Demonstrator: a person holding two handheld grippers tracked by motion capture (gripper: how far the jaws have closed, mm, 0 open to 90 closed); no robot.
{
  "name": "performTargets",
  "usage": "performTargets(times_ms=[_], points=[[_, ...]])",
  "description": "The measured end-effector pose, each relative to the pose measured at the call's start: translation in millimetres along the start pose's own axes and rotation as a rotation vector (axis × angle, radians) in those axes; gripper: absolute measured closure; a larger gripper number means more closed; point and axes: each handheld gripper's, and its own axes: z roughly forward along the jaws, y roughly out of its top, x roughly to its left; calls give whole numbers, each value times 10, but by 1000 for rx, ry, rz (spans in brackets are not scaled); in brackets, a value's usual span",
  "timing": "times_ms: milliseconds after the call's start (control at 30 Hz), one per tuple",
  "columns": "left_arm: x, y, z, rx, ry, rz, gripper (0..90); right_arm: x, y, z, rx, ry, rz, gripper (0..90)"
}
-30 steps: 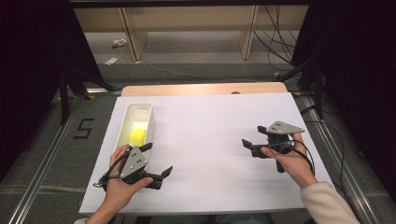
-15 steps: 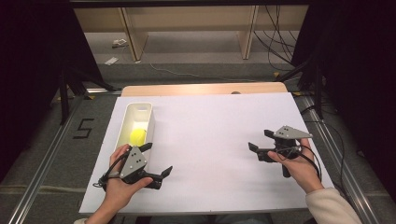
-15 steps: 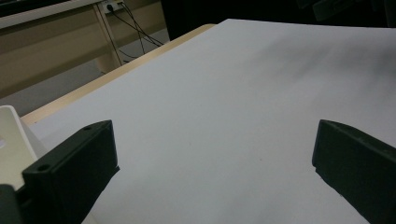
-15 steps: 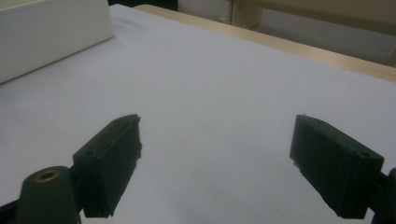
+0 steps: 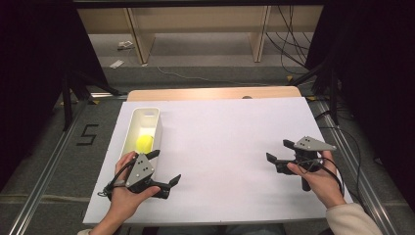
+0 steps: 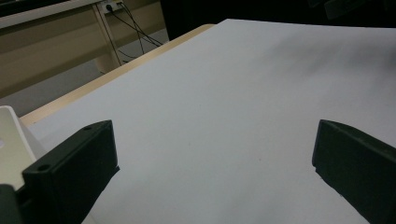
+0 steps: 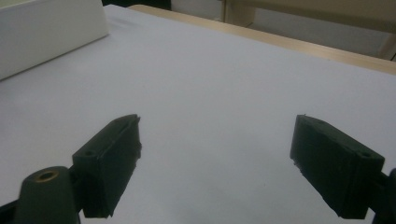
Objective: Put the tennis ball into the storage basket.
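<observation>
Hands are gripping both tools low over the white tabletop (image 5: 225, 142), and neither is carrying anything. Left tongs (image 5: 165, 168) are hovering near the front left corner, jaws spread wide, one jaw reaching up beside the near end of a long white tray (image 5: 155, 122) and the other pointing out across the bare sheet. Just beyond that upper jaw, inside the tray, a yellow ball (image 5: 144, 142) is sitting at the near end. In the left gripper view the tray's pale corner (image 6: 9, 135) is showing just outside the left jaw. Right tongs (image 5: 280, 152) are hanging well apart from the left pair, over toward the right edge, jaws likewise gaping with only white surface between them. In the right gripper view the tray's white wall (image 7: 46, 32) is lying far ahead, off to the left.
</observation>
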Motion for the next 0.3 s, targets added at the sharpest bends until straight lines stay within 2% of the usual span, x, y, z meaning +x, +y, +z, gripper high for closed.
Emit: performTargets(times_ms=[300], points=[[-3,6,3,0,0,1,0,12,-7,21,1,7,3,168]])
